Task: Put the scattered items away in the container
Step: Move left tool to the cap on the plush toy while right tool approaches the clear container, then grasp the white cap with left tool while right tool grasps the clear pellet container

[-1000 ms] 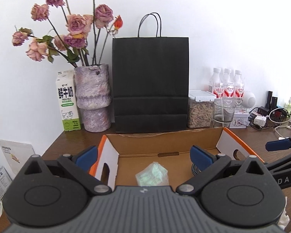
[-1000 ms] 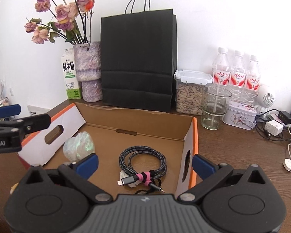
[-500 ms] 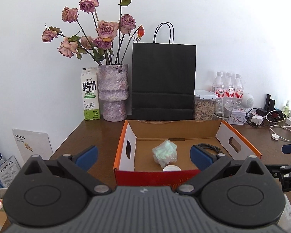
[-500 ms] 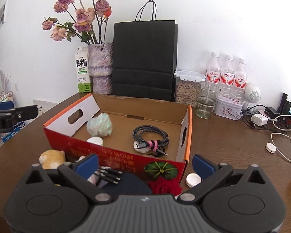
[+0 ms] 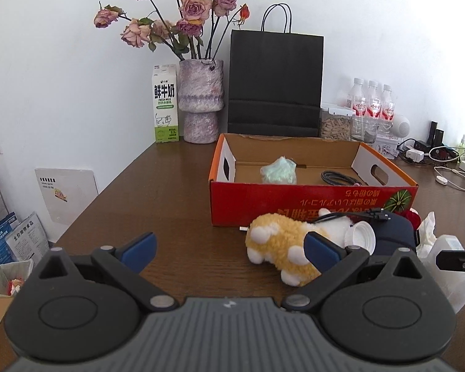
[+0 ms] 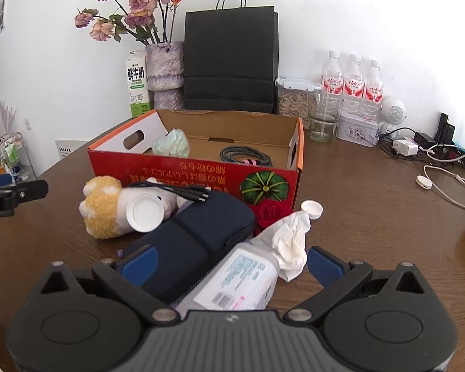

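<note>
— Where are your tools now, and do they hold something?

— My left tool (image 5: 229, 249) is above the brown table (image 5: 158, 217), in front of the red box (image 5: 310, 198). Its blue fingers are wide apart and nothing is between them. The right finger is just in front of the yellow plush toy (image 5: 282, 245), but I cannot tell if it touches. My right tool (image 6: 231, 263) is also wide apart, empty, low over the pile in front of the box.

— What is in the box?

— In the right wrist view, inside the red box (image 6: 201, 173) I see a pale green crumpled bag (image 6: 172, 144) at the left and a coiled grey cable (image 6: 245, 156) with a pink tie toward the right.

— And what is outside?

— The plush toy (image 6: 104, 214) lies on the table just before the front wall of the box. A white lid (image 6: 145, 212) leans on it. Beside it is a dark blue pouch (image 6: 195, 241), and a black multi-head cable (image 6: 183, 192) lies across toy and pouch. A pack of wet wipes (image 6: 238, 282) with a white tissue (image 6: 290, 241) coming out lies between my right fingers. A red rose (image 6: 271, 212) is touching the box front, and a small white cap (image 6: 311, 209) is near the box corner.
</note>
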The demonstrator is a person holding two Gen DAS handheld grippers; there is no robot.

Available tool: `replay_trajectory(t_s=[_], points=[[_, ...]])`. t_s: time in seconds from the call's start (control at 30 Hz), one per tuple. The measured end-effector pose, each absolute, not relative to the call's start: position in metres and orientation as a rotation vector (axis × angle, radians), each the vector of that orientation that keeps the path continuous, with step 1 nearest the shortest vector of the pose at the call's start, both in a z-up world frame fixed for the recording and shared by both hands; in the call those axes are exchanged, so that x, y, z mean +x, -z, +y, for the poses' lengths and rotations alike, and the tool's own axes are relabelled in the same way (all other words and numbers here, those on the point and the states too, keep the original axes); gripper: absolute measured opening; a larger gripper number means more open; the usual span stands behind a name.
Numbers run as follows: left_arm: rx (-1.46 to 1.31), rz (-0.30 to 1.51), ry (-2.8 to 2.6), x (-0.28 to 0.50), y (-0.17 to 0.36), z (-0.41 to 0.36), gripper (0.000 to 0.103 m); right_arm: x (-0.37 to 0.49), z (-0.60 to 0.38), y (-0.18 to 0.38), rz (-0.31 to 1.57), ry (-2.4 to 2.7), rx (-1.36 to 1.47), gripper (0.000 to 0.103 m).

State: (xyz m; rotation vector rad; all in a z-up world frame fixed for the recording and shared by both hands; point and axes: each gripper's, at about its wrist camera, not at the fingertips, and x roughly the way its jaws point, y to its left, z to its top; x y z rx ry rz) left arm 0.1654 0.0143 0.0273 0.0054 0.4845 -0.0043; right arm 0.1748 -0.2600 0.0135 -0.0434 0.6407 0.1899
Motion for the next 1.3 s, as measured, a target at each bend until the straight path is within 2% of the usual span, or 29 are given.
replay_trajectory(t_s=[0.5, 0.7, 0.97, 1.3], points=[[-0.017, 0.540, -0.001, 0.146, -0.007, 0.018, 0.103, 0.166, -0.254, 0.013, 0.672, -0.156, -0.010, 0.102], [-0.004, 0.551, -0.006, 0.146, -0.005, 0.015, 0.103, 0.171, -0.261, 0.018, 0.661, -0.148, 0.039, 0.083], [0.009, 0.551, 0.003, 0.148, -0.004, 0.007, 0.103, 0.174, -0.277, 0.022, 0.662, -0.151, 0.065, 0.042], [0.056, 0.541, 0.069, 0.161, -0.007, -0.027, 0.103, 0.173, -0.289, 0.021, 0.635, -0.183, 0.042, 0.041]])
